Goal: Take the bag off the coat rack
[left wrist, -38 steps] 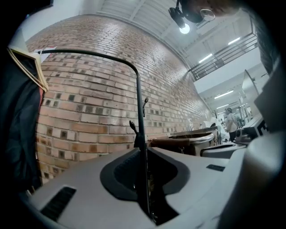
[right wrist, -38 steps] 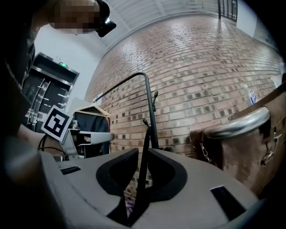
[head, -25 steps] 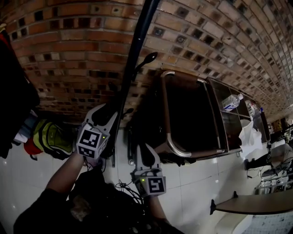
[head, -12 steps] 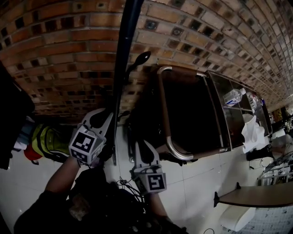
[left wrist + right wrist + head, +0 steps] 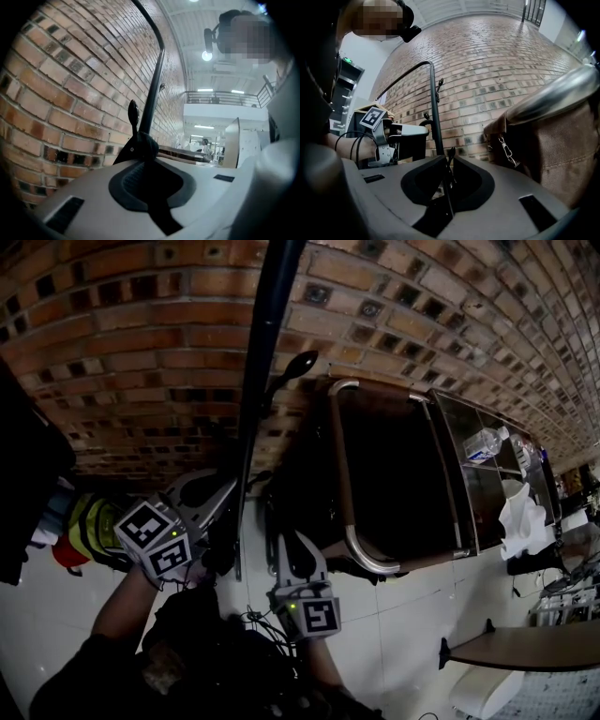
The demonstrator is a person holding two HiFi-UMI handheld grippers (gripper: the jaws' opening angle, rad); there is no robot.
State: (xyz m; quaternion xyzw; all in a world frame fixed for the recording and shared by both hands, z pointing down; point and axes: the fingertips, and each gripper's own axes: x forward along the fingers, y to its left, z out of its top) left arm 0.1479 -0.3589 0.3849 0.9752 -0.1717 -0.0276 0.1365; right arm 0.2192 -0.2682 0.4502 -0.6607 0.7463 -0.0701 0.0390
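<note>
A black coat rack pole (image 5: 262, 362) rises in front of the brick wall, with a knobbed hook (image 5: 298, 365) on it. A big dark brown bag (image 5: 384, 474) with a metal-edged rim hangs right of the pole. My left gripper (image 5: 225, 521) sits against the pole; its jaws have just been closing and are shut on a black strap end (image 5: 136, 149) at the pole (image 5: 152, 89). My right gripper (image 5: 292, 549) is lower, beside the bag (image 5: 553, 131), shut on a thin dark strap (image 5: 449, 164). The left gripper (image 5: 423, 136) also shows in the right gripper view.
A dark garment (image 5: 23, 456) and a yellow-green item (image 5: 94, 526) hang at the left. A glass-fronted cabinet with a water bottle (image 5: 487, 442) stands right of the bag, with a white cloth (image 5: 525, 517) nearby. A table edge (image 5: 525, 648) is at the lower right, cables (image 5: 253, 624) below my grippers.
The left gripper has rolled, its marker cube swinging left and up, and its jaws have closed at the pole. The right gripper has shifted only slightly.
</note>
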